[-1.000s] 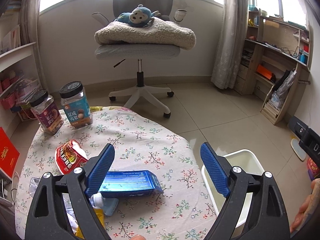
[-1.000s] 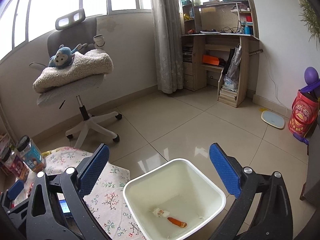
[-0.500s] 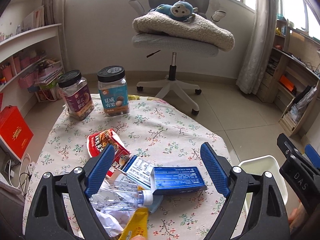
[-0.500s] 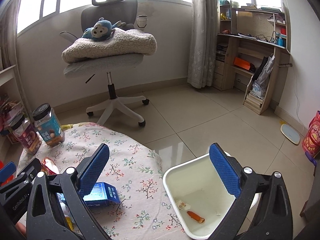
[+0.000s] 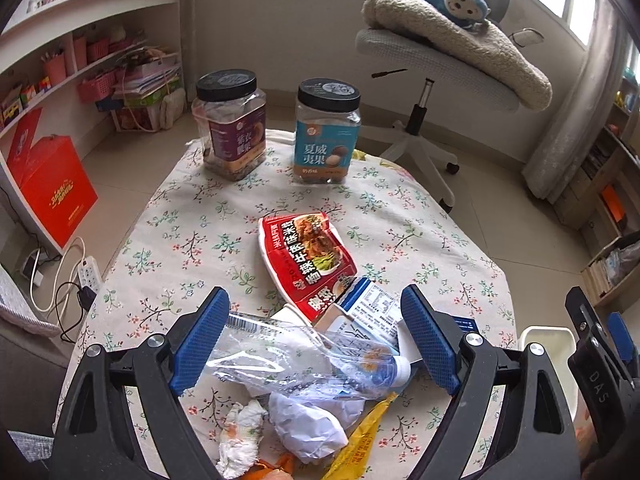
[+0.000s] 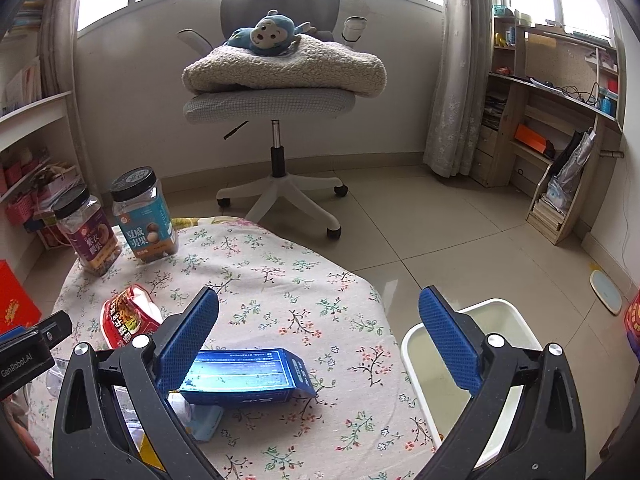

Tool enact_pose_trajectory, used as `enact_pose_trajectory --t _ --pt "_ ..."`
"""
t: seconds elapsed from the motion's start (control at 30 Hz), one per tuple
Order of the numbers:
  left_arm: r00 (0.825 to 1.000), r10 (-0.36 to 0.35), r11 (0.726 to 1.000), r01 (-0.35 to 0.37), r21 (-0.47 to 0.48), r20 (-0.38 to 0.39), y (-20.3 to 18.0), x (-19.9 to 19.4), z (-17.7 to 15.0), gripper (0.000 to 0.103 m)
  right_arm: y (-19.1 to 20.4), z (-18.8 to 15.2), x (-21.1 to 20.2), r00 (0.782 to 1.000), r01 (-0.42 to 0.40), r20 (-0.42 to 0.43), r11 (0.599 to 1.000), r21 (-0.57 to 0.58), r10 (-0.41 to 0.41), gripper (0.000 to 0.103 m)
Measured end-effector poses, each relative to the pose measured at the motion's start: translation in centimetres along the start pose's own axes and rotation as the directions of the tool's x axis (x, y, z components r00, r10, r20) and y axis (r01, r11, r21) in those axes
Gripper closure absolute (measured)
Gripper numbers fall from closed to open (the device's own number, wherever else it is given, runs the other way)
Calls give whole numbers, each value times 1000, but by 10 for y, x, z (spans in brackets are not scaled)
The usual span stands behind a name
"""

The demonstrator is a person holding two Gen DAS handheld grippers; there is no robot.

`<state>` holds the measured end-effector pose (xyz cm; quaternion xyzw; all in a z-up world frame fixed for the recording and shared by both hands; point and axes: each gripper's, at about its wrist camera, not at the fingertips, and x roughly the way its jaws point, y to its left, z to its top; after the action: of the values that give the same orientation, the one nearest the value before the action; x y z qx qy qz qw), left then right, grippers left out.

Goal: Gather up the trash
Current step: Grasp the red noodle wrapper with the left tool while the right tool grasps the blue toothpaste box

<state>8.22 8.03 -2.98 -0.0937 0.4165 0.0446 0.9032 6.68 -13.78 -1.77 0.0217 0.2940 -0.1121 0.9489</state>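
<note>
The left tool [image 5: 314, 336] stands wide open over the trash heap on the table [image 5: 192, 216], holding nothing. A crushed clear plastic bottle [image 5: 296, 360] lies between its blue pads without touching either. Beyond the bottle lies a red snack wrapper [image 5: 306, 256], with a blue-and-white carton [image 5: 368, 312] just right of it; crumpled tissue [image 5: 240, 432] and a yellow sachet [image 5: 360, 440] lie nearer the camera. The right tool [image 6: 318, 332] is also wide and empty, with a blue box [image 6: 244, 376] by its left pad and the white bin [image 6: 508, 320] behind its right pad, beside the table.
</note>
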Motion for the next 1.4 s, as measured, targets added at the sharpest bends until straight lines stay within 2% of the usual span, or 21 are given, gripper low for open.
enact_pose_trajectory --t 0.13,0.27,0.43,0.57,0.73,0.93,1.03,1.07,1.13,1.23,1.4 --pt "1000 19 1000 -19 -14 -23 17 8 11 18 15 -3 5 1000 -19 -19 999 -28 19 7" --pt "991 15 999 -20 -35 -133 31 39 32 18 27 -5 12 998 -33 -46 998 -54 31 7" --pt "963 -26 995 -2 -104 -269 38 86 55 18 32 -6 25 995 -41 -92 998 -50 36 7" --pt "927 -73 987 14 -161 -367 30 126 61 13 24 -5 42 984 -71 -163 997 15 72 7" --pt "915 -50 985 -20 -169 -400 18 158 65 12 9 -4 63 968 -76 -232 992 98 97 7" --pt "897 -45 979 -49 -200 -439 21 189 66 11 -7 -11 88 930 -83 -337 976 203 150 7" --pt "869 -81 970 -44 -240 -488 28 206 61 10 -12 -21 102 890 -86 -410 956 280 200 7" --pt "864 -103 966 -31 -258 -492 30 208 59 11 -13 -26 107 873 -90 -434 948 306 222 7" --pt "867 -128 964 -4 -265 -481 32 205 60 15 -12 -35 116 839 -87 -474 926 368 267 7" --pt "891 -145 966 34 -255 -431 32 186 66 16 -10 -47 124 799 -80 -507 893 443 323 7" --pt "932 -159 971 89 -220 -325 33 142 76 16 -4 -56 123 768 -78 -491 821 565 411 7"
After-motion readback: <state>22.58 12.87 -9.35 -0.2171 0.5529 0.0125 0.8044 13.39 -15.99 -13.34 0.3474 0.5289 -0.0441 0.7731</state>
